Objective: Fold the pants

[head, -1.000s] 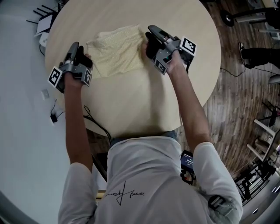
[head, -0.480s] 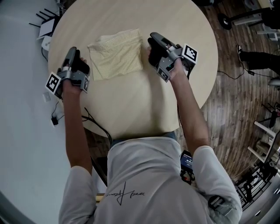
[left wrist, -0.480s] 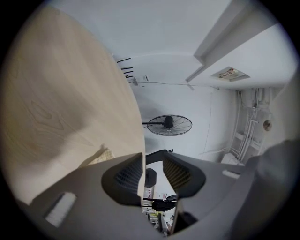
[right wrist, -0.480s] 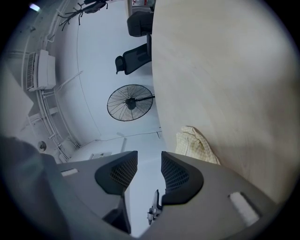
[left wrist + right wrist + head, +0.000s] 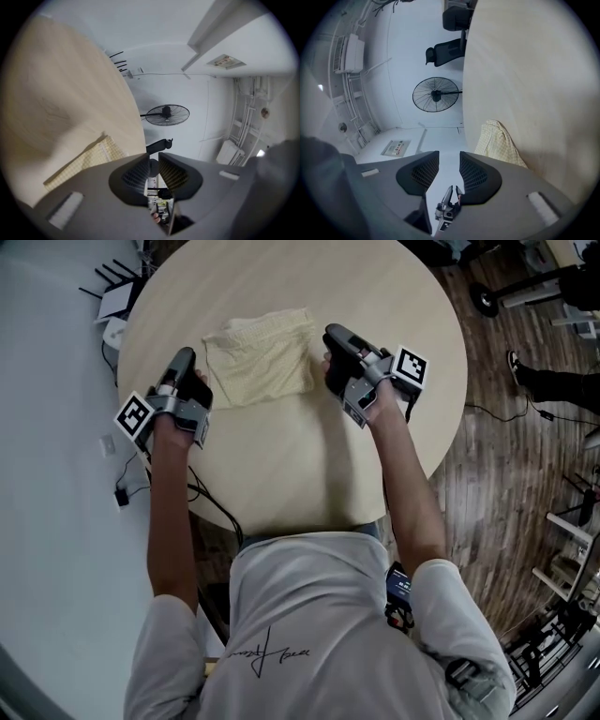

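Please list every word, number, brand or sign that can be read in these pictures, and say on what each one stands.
Nothing can be read for certain.
T-shirt: a handwritten-style print on the back, not legible.
Left marker cube and right marker cube: black-and-white square patterns, no letters.
Wall sign: print too small to read.
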The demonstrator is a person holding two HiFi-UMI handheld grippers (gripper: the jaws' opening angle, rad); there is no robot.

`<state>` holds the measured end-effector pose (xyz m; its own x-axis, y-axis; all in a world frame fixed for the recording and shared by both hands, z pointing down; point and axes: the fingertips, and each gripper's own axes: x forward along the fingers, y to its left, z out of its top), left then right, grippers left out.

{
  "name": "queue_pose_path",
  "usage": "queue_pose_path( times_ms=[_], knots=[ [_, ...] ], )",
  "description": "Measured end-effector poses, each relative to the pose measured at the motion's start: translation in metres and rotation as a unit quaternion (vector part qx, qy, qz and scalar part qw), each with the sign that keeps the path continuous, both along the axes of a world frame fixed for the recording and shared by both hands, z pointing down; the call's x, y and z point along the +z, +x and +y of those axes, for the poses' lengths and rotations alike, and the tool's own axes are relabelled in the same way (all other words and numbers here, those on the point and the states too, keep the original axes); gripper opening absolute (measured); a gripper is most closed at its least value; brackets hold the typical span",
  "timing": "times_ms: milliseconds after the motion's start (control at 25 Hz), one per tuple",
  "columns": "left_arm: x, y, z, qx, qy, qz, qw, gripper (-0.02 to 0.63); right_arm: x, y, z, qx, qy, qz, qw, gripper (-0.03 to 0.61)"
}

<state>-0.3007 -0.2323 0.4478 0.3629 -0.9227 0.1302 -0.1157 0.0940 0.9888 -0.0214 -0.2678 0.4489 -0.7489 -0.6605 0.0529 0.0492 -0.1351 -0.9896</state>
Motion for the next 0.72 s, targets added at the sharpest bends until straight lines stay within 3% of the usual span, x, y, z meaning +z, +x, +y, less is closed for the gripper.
queue_pose_path(
  times_ms=[120,560,720],
  knots=[
    [-0.015,0.005,0.002,0.020,0.014,-0.043,0.9988,0.110,-0.010,-0.001,0.003,-0.011,0.024,0.031,0.999,0.116],
    [-0.041,0.010,-0.001,0.036,0.042,-0.042,0.9976,0.086,-0.031,0.001,0.006,-0.028,0.061,0.097,0.993,0.057],
    [-0.052,0.014,0.021,0.049,0.057,-0.063,0.9952,0.066,-0.041,-0.002,0.029,-0.049,0.085,0.126,0.987,0.035]
  ],
)
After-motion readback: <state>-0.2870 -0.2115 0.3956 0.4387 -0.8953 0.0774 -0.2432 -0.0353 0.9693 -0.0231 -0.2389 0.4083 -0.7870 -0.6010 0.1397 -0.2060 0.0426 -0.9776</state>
